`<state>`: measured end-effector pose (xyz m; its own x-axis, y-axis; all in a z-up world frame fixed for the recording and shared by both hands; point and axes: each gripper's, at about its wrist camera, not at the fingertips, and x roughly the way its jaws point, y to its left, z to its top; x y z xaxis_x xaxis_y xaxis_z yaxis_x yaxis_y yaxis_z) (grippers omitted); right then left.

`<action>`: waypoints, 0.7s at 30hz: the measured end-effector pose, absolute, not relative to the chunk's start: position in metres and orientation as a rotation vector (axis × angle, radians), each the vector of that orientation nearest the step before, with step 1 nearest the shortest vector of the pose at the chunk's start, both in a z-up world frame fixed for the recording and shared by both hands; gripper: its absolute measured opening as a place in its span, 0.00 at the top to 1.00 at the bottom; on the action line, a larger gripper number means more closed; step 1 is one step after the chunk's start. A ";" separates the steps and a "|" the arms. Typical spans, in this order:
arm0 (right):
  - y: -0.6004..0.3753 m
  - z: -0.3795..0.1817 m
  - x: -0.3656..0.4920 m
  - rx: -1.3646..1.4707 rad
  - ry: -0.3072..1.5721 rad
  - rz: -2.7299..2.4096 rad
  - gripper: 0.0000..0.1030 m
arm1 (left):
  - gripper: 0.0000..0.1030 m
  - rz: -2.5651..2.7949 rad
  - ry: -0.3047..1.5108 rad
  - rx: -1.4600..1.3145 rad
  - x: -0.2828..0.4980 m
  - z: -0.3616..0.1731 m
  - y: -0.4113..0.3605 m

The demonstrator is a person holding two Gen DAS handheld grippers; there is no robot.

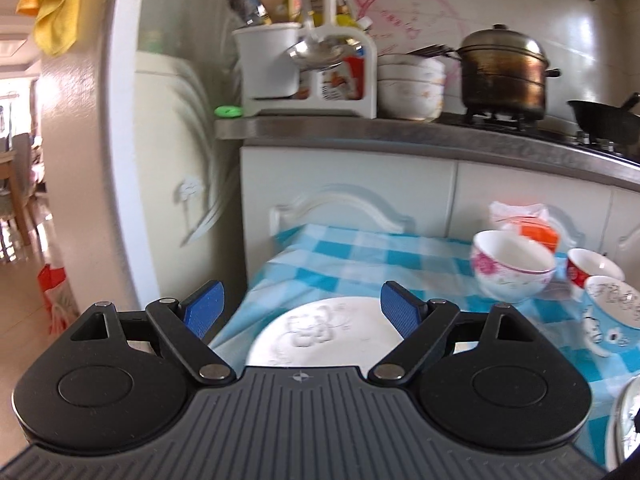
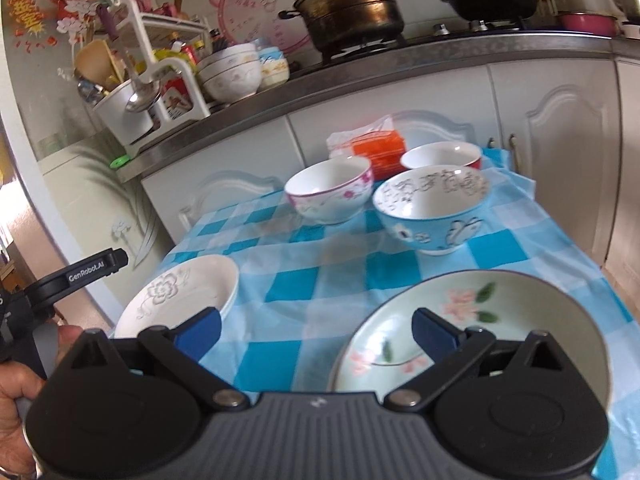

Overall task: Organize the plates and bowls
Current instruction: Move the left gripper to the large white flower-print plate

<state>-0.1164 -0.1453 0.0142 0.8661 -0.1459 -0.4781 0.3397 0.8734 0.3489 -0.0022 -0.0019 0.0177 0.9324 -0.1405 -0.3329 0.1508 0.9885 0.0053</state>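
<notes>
Now both the left gripper (image 1: pixel 301 308) and right gripper (image 2: pixel 316 334) gape empty, and a clumsy grab could knock the round white plate (image 1: pixel 320 332) off the checked bench (image 2: pixel 304 264).

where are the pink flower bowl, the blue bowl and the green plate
pink flower bowl (image 2: pixel 328 190): right wrist view, inner white wall.
blue bowl (image 2: pixel 430 200): right wrist view, inside, below the rim pattern.
green plate (image 2: pixel 516 312): right wrist view, bare centre beside the painted flower.
</notes>
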 end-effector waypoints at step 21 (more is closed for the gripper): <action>-0.112 -0.008 -0.033 0.468 0.544 -0.192 0.00 | 0.00 -0.089 0.470 -0.041 0.035 -0.015 0.041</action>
<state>-0.0327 -0.1117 -0.0082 0.8413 -0.0530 -0.5379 0.2960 0.8779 0.3765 0.0352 0.0406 -0.0154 0.8877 -0.0948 -0.4505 0.0760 0.9953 -0.0598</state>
